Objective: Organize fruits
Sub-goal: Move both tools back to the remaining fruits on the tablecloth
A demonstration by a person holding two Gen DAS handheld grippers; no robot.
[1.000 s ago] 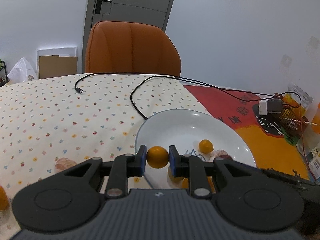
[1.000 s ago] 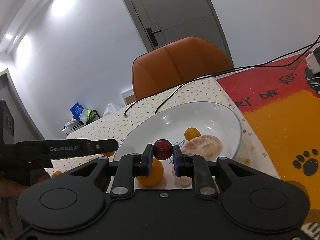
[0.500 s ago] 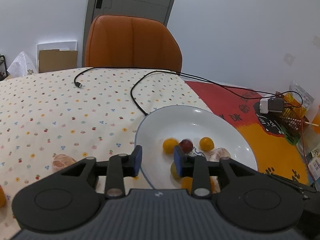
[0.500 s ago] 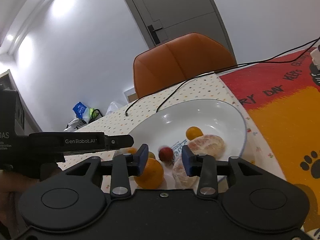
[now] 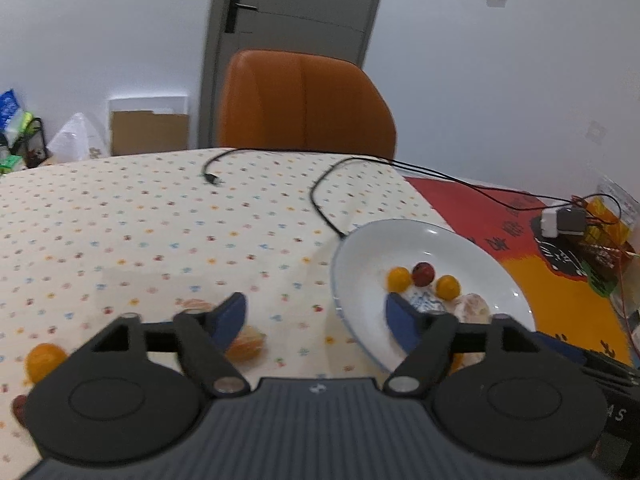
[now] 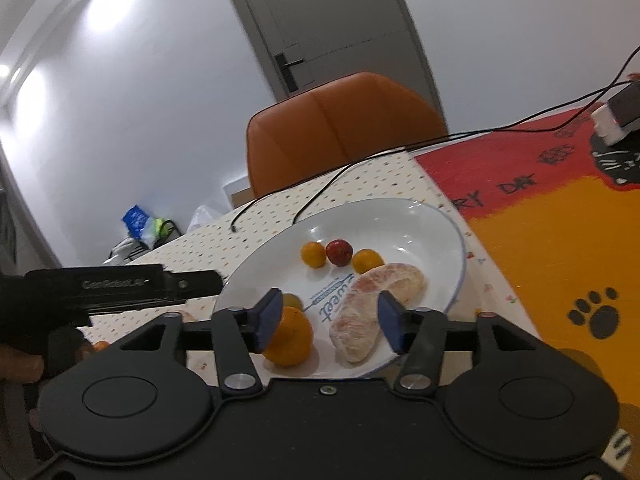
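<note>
White walls, a grey door and an orange chair [image 5: 308, 100] stand behind a counter [image 5: 120, 232] covered by a dotted cloth, with a red and orange mat over its right side. Near the seam between cloth and mat sits the white plate [image 6: 404, 216], which holds two small yellow-orange fruits, a dark red fruit [image 6: 339, 252], two peeled citrus pieces [image 6: 380, 292] and a whole orange [image 6: 289, 336] at its near rim.

Both grippers are released, their jaws opening with nothing pressed between them. The left hand-held gripper [image 5: 316, 316] straddles the plate's left rim, one finger over the cloth and one over the plate. The right hand-held gripper [image 6: 328, 316] hangs over the plate's near edge, with the orange beside its left finger and a peeled piece beside its right.

On the cloth toward the counter's near left edge lie a peeled segment [image 5: 245, 343], an orange fruit [image 5: 44, 360] and a dark fruit [image 5: 19, 407] at the picture's rim, so sorting appears unfinished.

The small round fruits probably roll easily; a finger brushing them could send one over the shallow rim. The left gripper's finger over the rim could tip or shove the plate if it drops. A black cable [image 5: 320, 200] running to the plate's far edge could snag a reach. The soft peeled pieces may crush under a firm squeeze.
</note>
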